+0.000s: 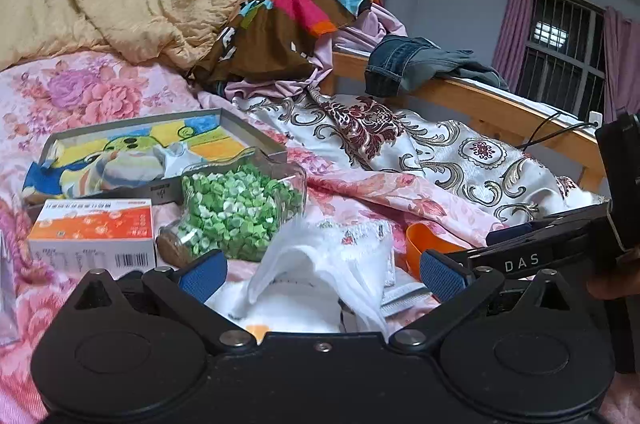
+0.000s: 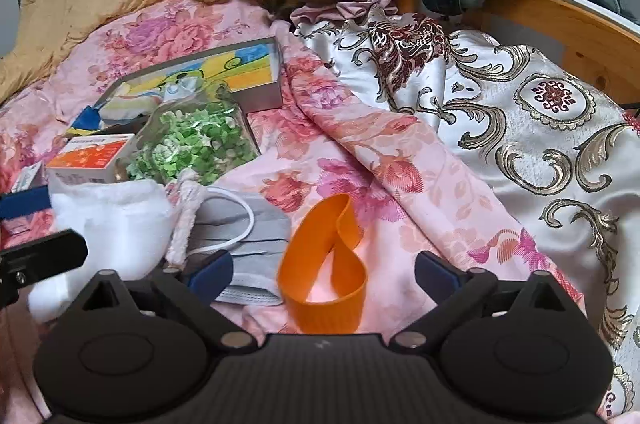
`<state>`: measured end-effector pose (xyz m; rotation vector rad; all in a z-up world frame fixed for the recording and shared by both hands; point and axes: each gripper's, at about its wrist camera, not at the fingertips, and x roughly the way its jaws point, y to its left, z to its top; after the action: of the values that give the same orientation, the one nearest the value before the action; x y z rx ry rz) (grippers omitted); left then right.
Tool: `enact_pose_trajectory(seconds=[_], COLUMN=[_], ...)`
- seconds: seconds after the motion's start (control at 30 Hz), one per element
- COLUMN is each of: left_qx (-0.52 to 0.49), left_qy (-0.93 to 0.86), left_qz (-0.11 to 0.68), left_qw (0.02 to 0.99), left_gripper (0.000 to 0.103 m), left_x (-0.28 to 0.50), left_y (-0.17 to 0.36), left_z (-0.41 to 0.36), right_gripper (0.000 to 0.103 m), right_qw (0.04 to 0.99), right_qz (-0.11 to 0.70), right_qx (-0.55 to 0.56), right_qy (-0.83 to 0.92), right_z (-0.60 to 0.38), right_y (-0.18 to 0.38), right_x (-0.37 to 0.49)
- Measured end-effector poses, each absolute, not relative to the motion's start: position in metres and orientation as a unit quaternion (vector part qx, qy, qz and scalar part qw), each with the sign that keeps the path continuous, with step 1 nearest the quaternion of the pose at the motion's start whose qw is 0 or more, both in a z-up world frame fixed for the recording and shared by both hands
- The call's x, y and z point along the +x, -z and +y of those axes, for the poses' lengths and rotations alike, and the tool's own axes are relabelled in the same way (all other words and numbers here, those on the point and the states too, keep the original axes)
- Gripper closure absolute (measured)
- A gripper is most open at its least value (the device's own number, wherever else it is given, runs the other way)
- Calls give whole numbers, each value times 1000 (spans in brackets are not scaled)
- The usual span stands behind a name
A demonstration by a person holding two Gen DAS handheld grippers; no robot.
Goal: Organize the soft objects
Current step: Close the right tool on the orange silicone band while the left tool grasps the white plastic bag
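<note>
Right between our wide-open right gripper point(image 2: 323, 270) jaws sits the orange band point(image 2: 324, 264), ungrabbed, while our left gripper point(image 1: 320, 274), spread too, straddles the white sock point(image 1: 316, 276), so basically nothing's sorted into the tray point(image 1: 256, 133) yet.

Looped orange band point(image 2: 324, 264) beside grey mask point(image 2: 256, 236)
</note>
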<state>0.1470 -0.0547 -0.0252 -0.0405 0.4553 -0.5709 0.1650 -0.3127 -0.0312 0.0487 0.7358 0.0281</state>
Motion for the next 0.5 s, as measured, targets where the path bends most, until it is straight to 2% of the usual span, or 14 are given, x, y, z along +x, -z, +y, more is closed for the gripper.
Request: enact_pose_trajectory(seconds=[0.13,0.37,0.5], left_qx=[-24,-24,-20], left_qy=[292,314,318], left_qz=[226,235,242], left_qw=[929,919,916], left_gripper=[4,18,33], left_x=[155,158,159], left_y=[29,36,38], left_z=[-54,-57,-60], right_gripper=[11,16,23], right_qw=[930,926,925], right_qz=[368,377,380], right_qx=[14,4,1], right_qy=[-9,-13,-13], right_z=[-309,-305,-304], right_y=[35,40,41], right_x=[169,172,172])
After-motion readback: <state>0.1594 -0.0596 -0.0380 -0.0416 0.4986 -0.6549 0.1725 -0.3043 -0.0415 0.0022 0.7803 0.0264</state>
